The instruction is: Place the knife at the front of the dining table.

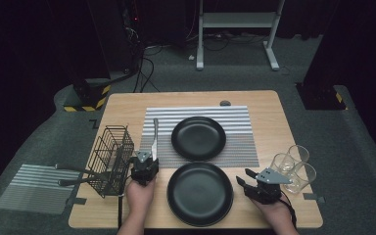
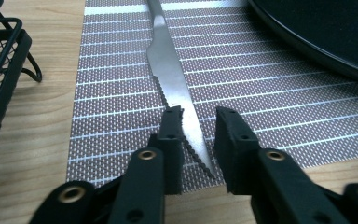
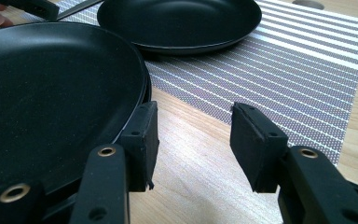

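Observation:
A silver table knife (image 1: pixel 154 132) lies on the striped placemat (image 1: pixel 235 127), left of the far black plate (image 1: pixel 198 138). My left gripper (image 1: pixel 146 155) sits at the knife's near end. In the left gripper view the knife blade (image 2: pixel 170 70) runs between the parted jaws of the left gripper (image 2: pixel 198 116), and the pads do not press on it. A second black plate (image 1: pixel 199 193) rests on the bare wood near the front edge. My right gripper (image 1: pixel 243 176) stands open by that plate's right rim (image 3: pixel 51 93), and nothing is between the jaws of the right gripper (image 3: pixel 193 114).
A black wire basket (image 1: pixel 111 159) lies on the table's left side, with handles (image 1: pixel 73 176) sticking out past the edge. Three clear glasses (image 1: pixel 293 166) stand at the right edge. A small grey disc (image 1: pixel 225 103) sits at the back edge. Another striped mat (image 1: pixel 36 188) lies on the floor.

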### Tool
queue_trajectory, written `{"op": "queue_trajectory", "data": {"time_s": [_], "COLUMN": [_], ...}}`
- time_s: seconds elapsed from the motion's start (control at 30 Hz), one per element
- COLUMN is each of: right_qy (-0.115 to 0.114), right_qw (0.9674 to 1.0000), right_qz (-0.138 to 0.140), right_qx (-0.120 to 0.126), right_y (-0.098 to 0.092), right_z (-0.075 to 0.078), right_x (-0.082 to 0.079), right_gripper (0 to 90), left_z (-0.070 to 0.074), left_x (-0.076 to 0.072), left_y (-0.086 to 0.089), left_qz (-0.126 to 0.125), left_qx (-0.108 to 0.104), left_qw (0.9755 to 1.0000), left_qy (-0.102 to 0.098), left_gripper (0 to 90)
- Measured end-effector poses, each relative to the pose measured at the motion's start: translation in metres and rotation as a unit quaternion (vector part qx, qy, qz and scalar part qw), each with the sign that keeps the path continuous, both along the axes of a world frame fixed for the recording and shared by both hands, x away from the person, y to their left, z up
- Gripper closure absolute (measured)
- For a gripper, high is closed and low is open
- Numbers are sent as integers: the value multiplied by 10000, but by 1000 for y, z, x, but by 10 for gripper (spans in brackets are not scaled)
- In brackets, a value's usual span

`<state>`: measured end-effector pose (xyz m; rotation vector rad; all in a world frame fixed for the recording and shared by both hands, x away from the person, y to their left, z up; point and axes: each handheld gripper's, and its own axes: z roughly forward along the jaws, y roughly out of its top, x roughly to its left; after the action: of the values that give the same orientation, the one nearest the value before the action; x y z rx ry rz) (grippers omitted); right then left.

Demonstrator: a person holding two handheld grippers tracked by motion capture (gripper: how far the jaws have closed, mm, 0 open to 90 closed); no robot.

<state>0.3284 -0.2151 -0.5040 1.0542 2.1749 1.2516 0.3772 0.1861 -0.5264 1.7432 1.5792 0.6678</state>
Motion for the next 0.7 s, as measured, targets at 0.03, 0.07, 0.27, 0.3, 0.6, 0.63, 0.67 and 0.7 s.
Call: {"op": "queue_trajectory", "data": {"time_s": [0.03,0.07,0.27,0.3,0.6,0.63,0.67,0.7], "right_qy": [4,-21,48,50,16,39,60,56], "right_qw": [10000,10000,10000,10000,10000,10000,10000,10000], "right_qz": [13,40,10,10,39,24,5,7], "right_qx": [-25,-53,-21,-23,-84,-59,-26,-28], "right_y": [0,0,1,1,1,1,2,2], "right_z": [0,0,-1,-1,-1,-1,-2,-2], "right_x": [0,0,0,0,1,1,0,0], "right_gripper": [517,516,516,516,516,517,516,516], "left_z": [1,1,1,1,1,1,1,1], "left_x": [1,1,3,3,4,4,4,4], "left_y": [2,3,5,5,4,5,5,5], "left_qz": [-80,-115,-72,-58,68,83,74,79], "left_qx": [127,156,162,134,38,68,80,81], "left_qw": [9999,9998,9998,9999,10000,9999,9999,9999], "left_qy": [0,8,23,21,55,43,35,36], "left_gripper": [757,769,780,781,783,783,782,782]}}
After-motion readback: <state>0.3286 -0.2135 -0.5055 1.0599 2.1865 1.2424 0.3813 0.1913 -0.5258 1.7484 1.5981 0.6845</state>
